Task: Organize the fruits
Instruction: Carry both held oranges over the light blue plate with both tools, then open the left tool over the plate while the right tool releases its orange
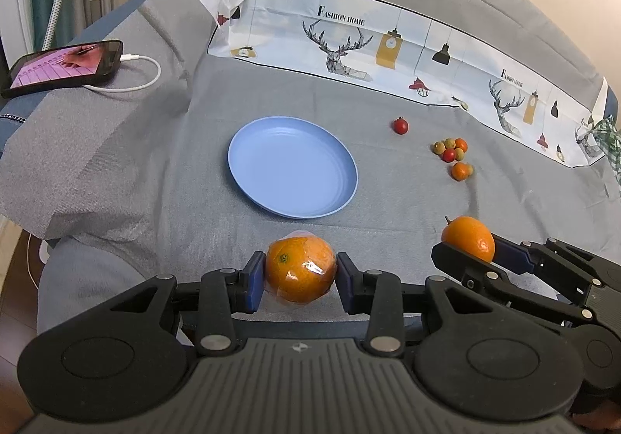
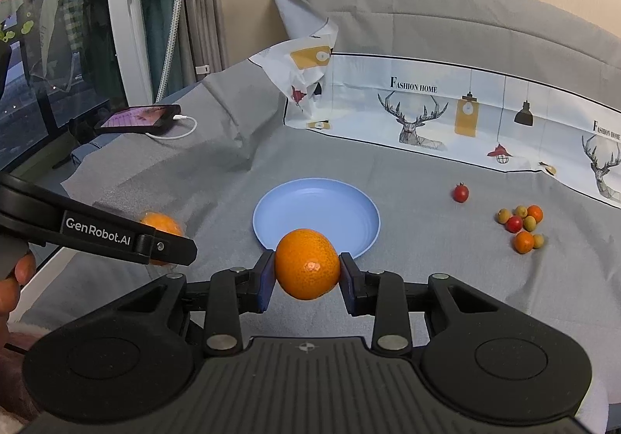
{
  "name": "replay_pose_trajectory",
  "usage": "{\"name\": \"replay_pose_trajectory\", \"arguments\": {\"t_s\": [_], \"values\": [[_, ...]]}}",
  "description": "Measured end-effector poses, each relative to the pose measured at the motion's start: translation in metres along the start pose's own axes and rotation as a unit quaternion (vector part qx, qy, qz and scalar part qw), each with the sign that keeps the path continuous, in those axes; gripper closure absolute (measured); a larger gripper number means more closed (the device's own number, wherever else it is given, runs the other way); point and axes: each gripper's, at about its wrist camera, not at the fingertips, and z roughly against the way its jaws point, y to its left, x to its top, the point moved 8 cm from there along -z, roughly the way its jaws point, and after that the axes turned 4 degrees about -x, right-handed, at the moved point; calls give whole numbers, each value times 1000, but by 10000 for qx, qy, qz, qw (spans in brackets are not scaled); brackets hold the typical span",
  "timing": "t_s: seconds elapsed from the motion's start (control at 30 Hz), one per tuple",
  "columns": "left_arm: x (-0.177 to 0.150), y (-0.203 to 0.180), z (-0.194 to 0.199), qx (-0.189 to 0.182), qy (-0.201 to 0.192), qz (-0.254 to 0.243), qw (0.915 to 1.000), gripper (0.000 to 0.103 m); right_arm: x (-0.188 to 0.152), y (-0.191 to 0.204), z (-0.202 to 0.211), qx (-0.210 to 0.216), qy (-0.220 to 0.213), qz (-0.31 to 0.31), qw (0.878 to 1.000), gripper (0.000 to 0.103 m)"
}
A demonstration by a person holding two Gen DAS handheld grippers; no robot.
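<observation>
Mid-carry: both fruits up, none on the blue plate (image 1: 292, 167) yet. Left gripper (image 1: 300, 275) clenched on a wrapped orange (image 1: 299, 268), pads pressing on both sides, hanging just short of the plate's near rim. Right gripper (image 2: 306, 271) clenched on a bare orange (image 2: 307, 263), likewise at the near rim, toward the bed's right side.

Next move, by judgement: forward over the plate, down until the fruit rests in the dish, then a release, one at a time and apart, so as not to knock the two together.

Plate smooth, round, shallow, with a raised rim, likely plastic. Wrapped orange round, dimpled, under glossy clear film that wrinkles and catches light, so probably slippery. Bare orange slightly oval, pitted skin, short stem stub. Grey cloth (image 1: 155, 170) woven, soft, creased. Toward the far right corner, a small red tomato (image 1: 400, 125) alone, and beyond it a cluster of little fruits (image 1: 452, 152), orange, red and yellow-green, touching. Phone (image 1: 64, 66) with a white cable at the left edge.
</observation>
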Motion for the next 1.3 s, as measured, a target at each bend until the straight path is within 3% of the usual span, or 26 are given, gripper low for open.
{"name": "replay_pose_trajectory", "arguments": {"t_s": [0.77,1.07,1.3], "values": [[18,10,-28,151,139,-23,9998,61,-3,-7,-30,-76,285,-137,9995,67],[59,21,-74,346,249,19,9991,61,1,-20,-76,-162,509,-218,9983,67],[88,28,-131,493,472,23,9977,61,8,-27,-138,-222,679,-294,9970,67]]}}
